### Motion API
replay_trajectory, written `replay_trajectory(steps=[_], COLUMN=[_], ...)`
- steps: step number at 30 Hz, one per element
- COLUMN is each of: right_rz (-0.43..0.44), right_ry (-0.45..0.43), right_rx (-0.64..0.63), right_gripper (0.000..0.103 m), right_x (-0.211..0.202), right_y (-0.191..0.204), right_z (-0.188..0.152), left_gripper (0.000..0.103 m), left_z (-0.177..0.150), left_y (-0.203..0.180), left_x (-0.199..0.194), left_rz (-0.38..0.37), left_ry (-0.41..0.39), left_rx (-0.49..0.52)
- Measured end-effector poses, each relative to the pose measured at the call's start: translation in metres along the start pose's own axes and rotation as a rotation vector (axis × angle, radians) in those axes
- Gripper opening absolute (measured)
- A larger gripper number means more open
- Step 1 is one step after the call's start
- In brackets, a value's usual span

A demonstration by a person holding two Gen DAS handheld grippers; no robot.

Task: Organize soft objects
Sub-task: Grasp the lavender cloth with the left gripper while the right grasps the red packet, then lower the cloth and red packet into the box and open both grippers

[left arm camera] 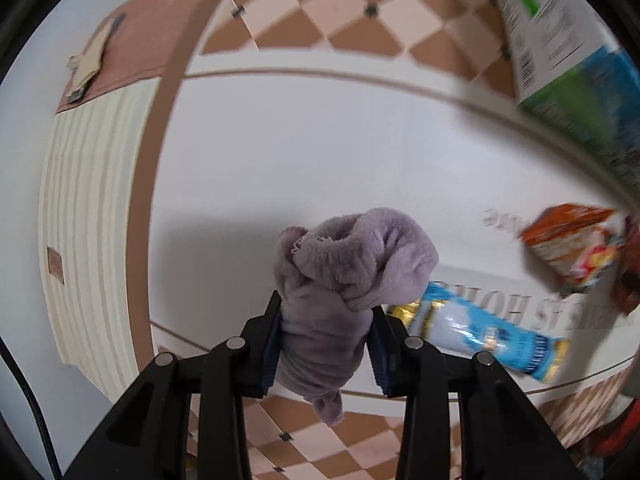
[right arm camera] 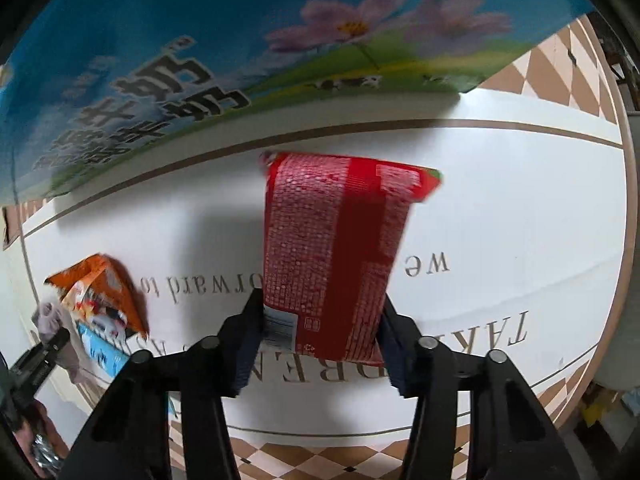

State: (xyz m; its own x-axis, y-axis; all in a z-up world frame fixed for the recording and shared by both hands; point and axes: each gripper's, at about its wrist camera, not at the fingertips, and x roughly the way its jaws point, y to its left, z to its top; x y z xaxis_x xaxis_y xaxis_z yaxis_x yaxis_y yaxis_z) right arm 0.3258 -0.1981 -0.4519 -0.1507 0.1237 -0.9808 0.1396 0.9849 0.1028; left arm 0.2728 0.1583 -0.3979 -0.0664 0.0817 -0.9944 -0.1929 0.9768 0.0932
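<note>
My left gripper is shut on a lilac fleece cloth, bunched up and held above the white table. My right gripper is shut on a red snack bag and holds it above the table. An orange snack bag and a blue-and-gold packet lie on the table to the right of the cloth. In the right wrist view the orange bag, the blue packet, the cloth and the left gripper show at the far left.
A large blue-and-green carton with flowers and print stands at the back of the table; it also shows in the left wrist view. The table top has a brown rim line and grey lettering. The floor is brown-and-cream checked tile.
</note>
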Motion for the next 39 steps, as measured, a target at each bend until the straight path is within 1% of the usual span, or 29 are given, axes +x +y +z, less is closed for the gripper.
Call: replay_trajectory(steps=[3,5,9,11,13,14,15,17,19,22,24,25,26,30,33,34,37,39], right_rz=[0.029,0.048,0.122,0.159,0.186,0.211,0.224,0.250,0.268,0.285,0.274,0.272,0.267,0.231,0.212,0.208,0.185,0.168], right_ry=[-0.002,-0.005,-0.021,-0.036,-0.055,-0.074,-0.090,-0.141,-0.192,-0.249,-0.295,-0.304,-0.317,-0.320,-0.279,-0.267,-0.219,-0.198], right_rx=[-0.027,-0.046,-0.079,-0.096,-0.112,-0.122,-0.129,-0.145,-0.158,-0.175,-0.179,-0.182,-0.180,-0.170,-0.151,-0.148,-0.143,-0.143], right_gripper=[0.050,0.049,0.049,0.049,0.049,0.049,0.049,0.049,0.049,0.049,0.049,0.049,0.049,0.049,0.049,0.049,0.049,0.049], right_x=[-0.009,-0.014,-0.037,-0.054,-0.071,-0.085,-0.095,-0.123,-0.149,-0.184,-0.201,-0.207,-0.211,-0.208,-0.185,-0.177,-0.149,-0.134], right_y=[-0.001,-0.001,0.003,0.009,0.013,0.017,0.019,0.024,0.025,0.029,0.037,0.034,0.037,0.050,0.059,0.060,0.066,0.069], right_z=[-0.015,-0.025,-0.051,-0.063,-0.073,-0.074,-0.075,-0.069,-0.062,-0.045,-0.025,-0.018,-0.004,0.040,0.075,0.078,0.100,0.109], left_gripper=[0.035,0.034,0.034,0.034,0.034,0.034,0.034,0.035,0.035,0.035,0.035,0.035,0.035,0.035,0.035,0.035,0.035,0.035], left_z=[-0.016,-0.027,-0.044,-0.039,-0.028,-0.019,-0.012,0.006,0.029,0.072,0.097,0.109,0.122,0.160,0.183,0.188,0.197,0.198], left_y=[-0.009,-0.024,-0.063,-0.089,-0.115,-0.124,-0.132,-0.144,-0.153,-0.165,-0.171,-0.173,-0.174,-0.182,-0.187,-0.188,-0.190,-0.193], left_x=[-0.022,-0.038,-0.069,-0.092,-0.114,-0.129,-0.134,-0.155,-0.167,-0.184,-0.185,-0.184,-0.178,-0.150,-0.117,-0.107,-0.084,-0.072], left_rz=[-0.051,-0.103,-0.256,-0.315,-0.350,-0.359,-0.360,-0.360,-0.374,-0.389,-0.398,-0.400,-0.399,-0.380,-0.353,-0.351,-0.360,-0.343], left_ry=[-0.035,-0.047,-0.046,-0.052,-0.067,-0.084,-0.097,-0.129,-0.148,-0.166,-0.157,-0.148,-0.136,-0.059,0.002,0.026,0.088,0.108], left_rx=[-0.009,-0.010,-0.010,0.007,0.042,0.061,0.073,0.104,0.118,0.127,0.125,0.121,0.111,0.077,0.049,0.041,0.024,0.039])
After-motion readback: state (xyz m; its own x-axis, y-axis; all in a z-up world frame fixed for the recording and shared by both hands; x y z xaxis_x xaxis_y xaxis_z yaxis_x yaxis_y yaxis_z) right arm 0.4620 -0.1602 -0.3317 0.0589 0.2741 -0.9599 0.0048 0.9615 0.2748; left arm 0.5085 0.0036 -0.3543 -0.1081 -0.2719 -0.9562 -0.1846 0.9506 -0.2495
